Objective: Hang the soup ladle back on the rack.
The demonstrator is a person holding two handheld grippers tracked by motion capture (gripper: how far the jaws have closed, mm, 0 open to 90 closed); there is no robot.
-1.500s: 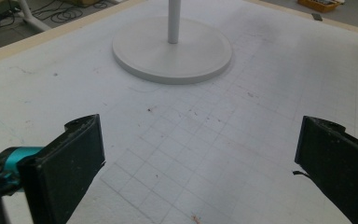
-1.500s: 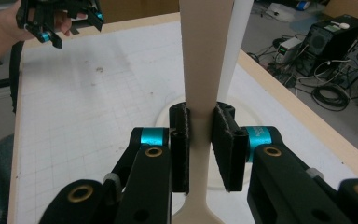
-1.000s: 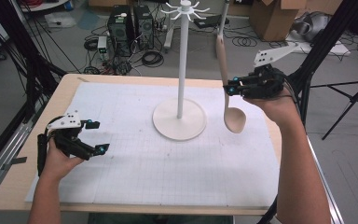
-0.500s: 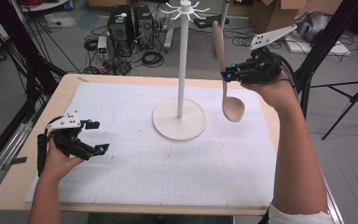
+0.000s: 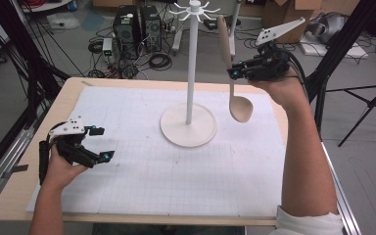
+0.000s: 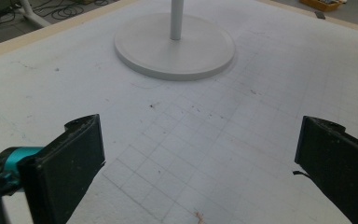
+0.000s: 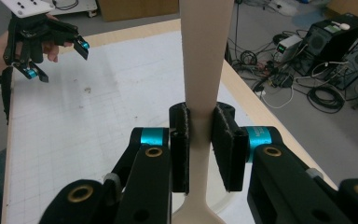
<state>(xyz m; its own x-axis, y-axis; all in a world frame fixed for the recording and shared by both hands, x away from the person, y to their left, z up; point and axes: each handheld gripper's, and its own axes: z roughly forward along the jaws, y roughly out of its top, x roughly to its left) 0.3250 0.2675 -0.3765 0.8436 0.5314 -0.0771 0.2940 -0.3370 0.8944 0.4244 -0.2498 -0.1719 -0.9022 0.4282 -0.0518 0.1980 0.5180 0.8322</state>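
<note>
At the left of the table, the left gripper (image 5: 92, 143) rests low over the white gridded mat (image 5: 142, 181), its jaws spread wide with nothing between them; in its own view only bare grid lies between the two black pads. The left forearm lies along the near edge of the light wooden table (image 5: 10, 196), and this hand is well apart from the work.

In the middle stands the white hook stand with a round flat base (image 5: 188, 125), a slim upright pole and a crown of small hooks at the top (image 5: 194, 9).

To the right of the pole, the right gripper (image 5: 234, 72) is clamped on the neck of a pale wooden spoon (image 5: 239, 105). The spoon hangs upright in the air, long axis near vertical, bowl down above the mat just beside the base, handle end up near the hooks (image 5: 222, 29). The right hand is by far the nearer; its forearm is raised steeply from the near right corner, the gripper pointing level toward the pole. The hooks lie left of and slightly above the handle tip, so the coming move probably turns on carrying that tip across and up.
</note>
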